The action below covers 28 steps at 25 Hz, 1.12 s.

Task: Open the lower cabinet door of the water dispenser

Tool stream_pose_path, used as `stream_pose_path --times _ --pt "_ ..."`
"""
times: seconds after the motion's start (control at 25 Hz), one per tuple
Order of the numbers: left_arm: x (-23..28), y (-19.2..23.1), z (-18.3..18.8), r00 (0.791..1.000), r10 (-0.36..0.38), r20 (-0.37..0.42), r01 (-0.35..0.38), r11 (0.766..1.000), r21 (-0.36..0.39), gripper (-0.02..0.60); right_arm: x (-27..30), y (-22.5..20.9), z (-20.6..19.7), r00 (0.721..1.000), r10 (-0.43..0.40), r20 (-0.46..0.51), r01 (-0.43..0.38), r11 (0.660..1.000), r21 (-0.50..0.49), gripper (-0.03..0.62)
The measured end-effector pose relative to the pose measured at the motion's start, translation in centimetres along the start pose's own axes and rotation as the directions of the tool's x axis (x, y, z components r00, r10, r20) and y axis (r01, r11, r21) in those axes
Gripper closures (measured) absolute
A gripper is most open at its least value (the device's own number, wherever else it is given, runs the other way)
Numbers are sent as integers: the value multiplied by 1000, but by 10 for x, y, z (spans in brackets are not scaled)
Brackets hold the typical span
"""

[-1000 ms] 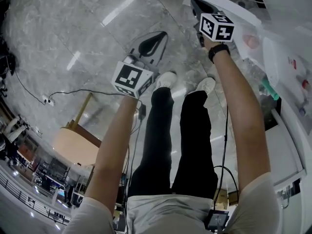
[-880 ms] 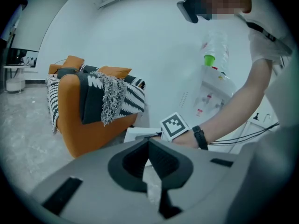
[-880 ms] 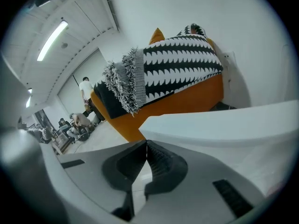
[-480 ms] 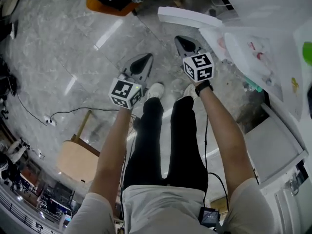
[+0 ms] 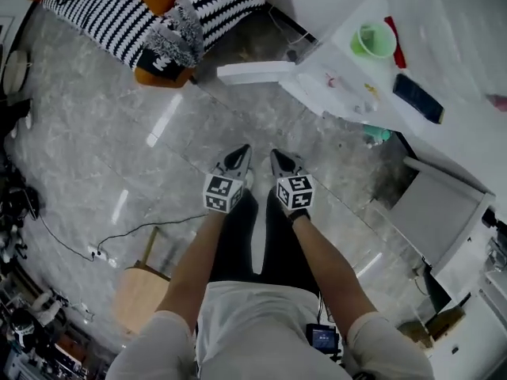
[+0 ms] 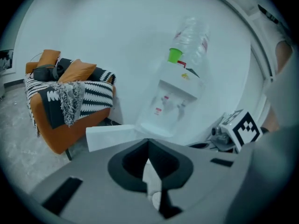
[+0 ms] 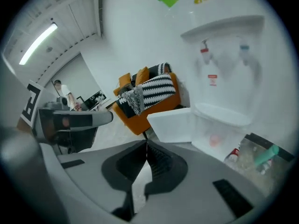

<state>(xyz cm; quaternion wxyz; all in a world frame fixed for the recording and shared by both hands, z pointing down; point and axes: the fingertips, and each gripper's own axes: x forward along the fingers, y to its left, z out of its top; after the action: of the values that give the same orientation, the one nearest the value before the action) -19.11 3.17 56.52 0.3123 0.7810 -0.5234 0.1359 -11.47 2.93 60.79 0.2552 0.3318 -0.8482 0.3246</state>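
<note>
The white water dispenser (image 5: 372, 77) stands at the upper right of the head view, with a green cap (image 5: 374, 39) on top. Its lower cabinet door (image 5: 247, 72) swings out to the left, wide open. My left gripper (image 5: 238, 159) and right gripper (image 5: 282, 161) hover side by side over the floor, well short of the door, both shut and empty. The left gripper (image 6: 148, 143) faces the dispenser (image 6: 170, 104) and the open door (image 6: 112, 135). The right gripper (image 7: 146, 146) sees the door (image 7: 175, 124) and small items in the cabinet (image 7: 261, 157).
An orange armchair with a striped black-and-white blanket (image 5: 158, 14) sits left of the open door. A white cabinet (image 5: 444, 212) stands at the right. A wooden stool (image 5: 139, 295) and a floor cable (image 5: 119, 240) lie at the lower left on the marble floor.
Both grippers drew back from the dispenser and came together at mid-frame. The right gripper left the door's edge. The view now takes in the whole dispenser, with the door standing open.
</note>
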Motion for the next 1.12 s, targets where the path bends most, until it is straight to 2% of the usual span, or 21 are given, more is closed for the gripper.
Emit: stream_pose_path --times 0.24,0.48,0.64,0.8,0.92,1.0,1.12 --pt "-24 -79 23 995 -97 -17 97 995 36 577 -94 -3 25 990 -113 86 106 991 79 583" --pt "-50 -130 72 984 -180 -2 178 975 132 577 -184 -5 84 962 -168 214 165 986 33 583" --pt "-66 -165 101 976 -218 17 211 960 182 577 -239 -2 107 941 -194 277 183 981 66 583" --pt "-75 -206 147 960 -272 61 251 938 239 577 -282 -4 144 919 -190 346 204 979 -7 583" --pt "-81 -232 182 954 -285 93 250 929 274 577 -315 -7 176 902 -185 389 232 970 -78 583" --pt "-87 -246 210 953 -283 112 229 908 350 577 -333 -9 194 898 -205 389 259 962 -91 583" --pt "-96 -272 255 942 -306 140 207 855 475 577 -361 -16 217 888 -247 387 288 956 -51 583"
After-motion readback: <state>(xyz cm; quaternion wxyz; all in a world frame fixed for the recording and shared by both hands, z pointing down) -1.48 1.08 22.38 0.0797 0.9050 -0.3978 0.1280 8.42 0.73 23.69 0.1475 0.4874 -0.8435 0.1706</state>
